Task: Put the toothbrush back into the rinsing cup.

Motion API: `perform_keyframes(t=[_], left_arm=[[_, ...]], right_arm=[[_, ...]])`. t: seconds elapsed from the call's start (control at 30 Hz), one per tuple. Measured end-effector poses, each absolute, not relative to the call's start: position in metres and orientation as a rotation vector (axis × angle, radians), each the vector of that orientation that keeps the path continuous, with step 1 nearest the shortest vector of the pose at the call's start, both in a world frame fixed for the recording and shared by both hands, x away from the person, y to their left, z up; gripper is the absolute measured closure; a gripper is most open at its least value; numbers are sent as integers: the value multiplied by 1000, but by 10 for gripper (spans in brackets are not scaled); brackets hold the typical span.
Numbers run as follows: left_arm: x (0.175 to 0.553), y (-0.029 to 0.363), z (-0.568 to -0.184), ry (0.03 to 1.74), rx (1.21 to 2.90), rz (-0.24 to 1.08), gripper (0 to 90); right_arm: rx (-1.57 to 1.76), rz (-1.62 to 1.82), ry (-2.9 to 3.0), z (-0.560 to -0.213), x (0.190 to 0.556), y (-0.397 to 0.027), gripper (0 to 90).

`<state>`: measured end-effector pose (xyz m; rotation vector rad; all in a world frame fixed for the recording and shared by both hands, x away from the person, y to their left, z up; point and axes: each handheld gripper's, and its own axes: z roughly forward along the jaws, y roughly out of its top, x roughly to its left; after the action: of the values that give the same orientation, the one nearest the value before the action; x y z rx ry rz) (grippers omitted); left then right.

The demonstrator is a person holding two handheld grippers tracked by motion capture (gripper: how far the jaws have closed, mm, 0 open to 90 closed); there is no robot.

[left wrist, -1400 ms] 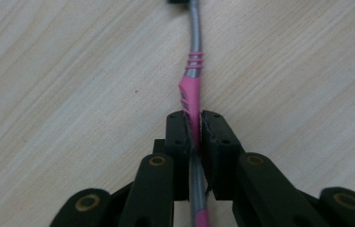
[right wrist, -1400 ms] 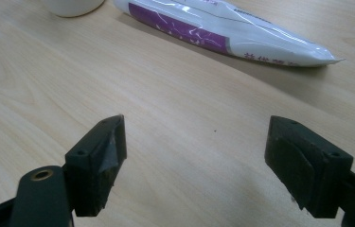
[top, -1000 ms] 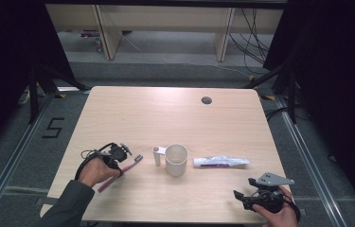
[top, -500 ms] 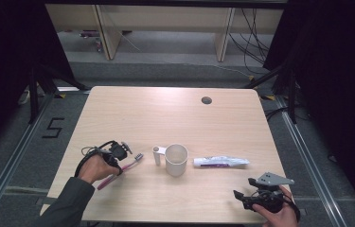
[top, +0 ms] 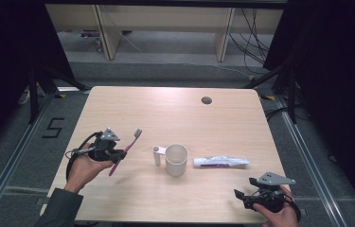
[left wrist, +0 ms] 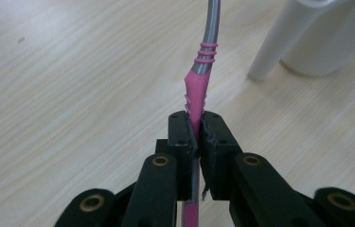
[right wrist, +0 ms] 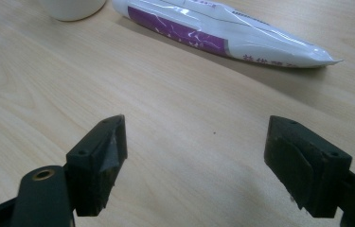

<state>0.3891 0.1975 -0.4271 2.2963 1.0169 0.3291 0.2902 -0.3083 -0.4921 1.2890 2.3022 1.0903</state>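
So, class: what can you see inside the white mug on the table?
From the high view the mug shows a pale inner wall with nothing sticking out. Its bottom is hidden by the near wall, so small contents cannot be ruled out. The toothbrush is outside it, in the left gripper.

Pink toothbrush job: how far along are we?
Done: the left claw is shut on the pink-and-grey plastic toothbrush, which is held clear of the light wooden table. In hand: carrying it beside the white handled mug. Left, probably: setting it in the mug; the white-and-purple toothpaste tube lies untouched before the open right claw.
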Motion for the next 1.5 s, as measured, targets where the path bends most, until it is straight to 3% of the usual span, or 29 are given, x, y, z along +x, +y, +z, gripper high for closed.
perform_keyframes(t=[0.67,1.5], left_arm=[[374,182,-429,1000,1795,427,830],[377,159,-409,894,1612,444,830]], right_arm=[[1253,1087,2302,-492,292,-310,229],[1301,1091,2298,-493,290,-307,229]])
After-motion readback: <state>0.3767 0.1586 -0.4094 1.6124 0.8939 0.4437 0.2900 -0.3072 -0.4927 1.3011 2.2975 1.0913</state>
